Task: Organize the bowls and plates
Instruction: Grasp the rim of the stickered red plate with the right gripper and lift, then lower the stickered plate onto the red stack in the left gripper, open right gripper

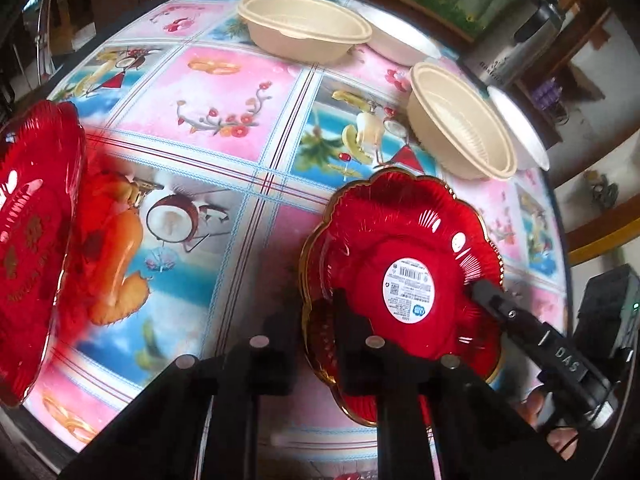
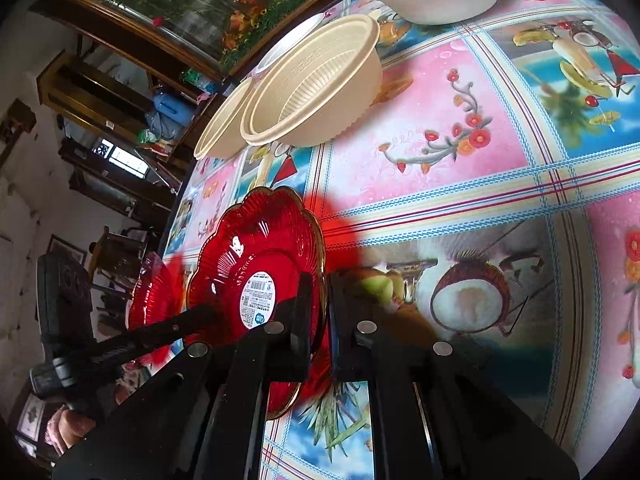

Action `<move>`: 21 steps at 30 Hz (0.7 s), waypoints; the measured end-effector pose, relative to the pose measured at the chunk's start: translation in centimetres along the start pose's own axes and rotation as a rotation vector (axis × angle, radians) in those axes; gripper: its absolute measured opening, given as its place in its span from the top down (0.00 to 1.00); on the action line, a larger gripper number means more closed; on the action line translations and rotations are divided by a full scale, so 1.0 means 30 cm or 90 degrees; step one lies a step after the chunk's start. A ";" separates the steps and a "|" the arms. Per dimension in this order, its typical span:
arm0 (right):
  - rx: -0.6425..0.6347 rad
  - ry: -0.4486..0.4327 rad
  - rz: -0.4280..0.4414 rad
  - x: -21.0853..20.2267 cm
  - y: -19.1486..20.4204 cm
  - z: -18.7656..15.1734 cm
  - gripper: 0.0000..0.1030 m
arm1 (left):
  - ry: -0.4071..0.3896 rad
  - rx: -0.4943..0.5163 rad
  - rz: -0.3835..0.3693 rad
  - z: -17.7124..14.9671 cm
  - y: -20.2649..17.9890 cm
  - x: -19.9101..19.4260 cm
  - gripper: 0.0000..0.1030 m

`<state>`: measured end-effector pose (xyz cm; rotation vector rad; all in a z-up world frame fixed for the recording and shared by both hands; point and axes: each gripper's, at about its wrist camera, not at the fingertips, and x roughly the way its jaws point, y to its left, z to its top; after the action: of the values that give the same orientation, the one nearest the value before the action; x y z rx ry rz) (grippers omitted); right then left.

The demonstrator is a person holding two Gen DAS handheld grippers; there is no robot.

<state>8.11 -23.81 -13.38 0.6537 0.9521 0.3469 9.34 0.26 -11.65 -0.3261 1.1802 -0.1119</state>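
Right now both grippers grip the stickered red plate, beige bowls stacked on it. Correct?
No: the left gripper and right gripper do grip the stickered red plate, but the beige bowls stand on the tablecloth beyond it, per the left wrist view.

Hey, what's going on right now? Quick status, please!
Left gripper shut on red plate rim. Right gripper shut on opposite rim. Beige bowls beyond, clear.

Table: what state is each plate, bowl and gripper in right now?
labelled red plate: tilted, clamped at opposite rims
left gripper: shut on that plate's rim
right gripper: shut on that plate's rim
second red plate: ungripped, off to the side
nested beige bowls: upright, empty
oval beige bowl: upright, empty
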 end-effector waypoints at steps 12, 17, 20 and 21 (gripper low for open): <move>-0.078 -0.056 -0.074 -0.038 0.074 -0.044 0.94 | -0.027 0.049 -0.001 -0.056 -0.014 -0.052 0.88; -0.106 -0.084 -0.097 -0.100 0.118 -0.094 0.93 | -0.046 0.078 -0.010 -0.102 -0.019 -0.102 0.88; -0.108 -0.087 -0.104 -0.132 0.142 -0.122 0.93 | -0.059 0.097 -0.013 -0.122 -0.016 -0.140 0.87; -0.114 -0.088 -0.107 -0.143 0.162 -0.129 0.93 | -0.067 0.100 -0.013 -0.128 -0.007 -0.163 0.87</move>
<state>2.55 -21.07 -9.07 0.4250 0.8265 0.2317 3.94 0.58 -8.55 -0.2025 1.0576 -0.2021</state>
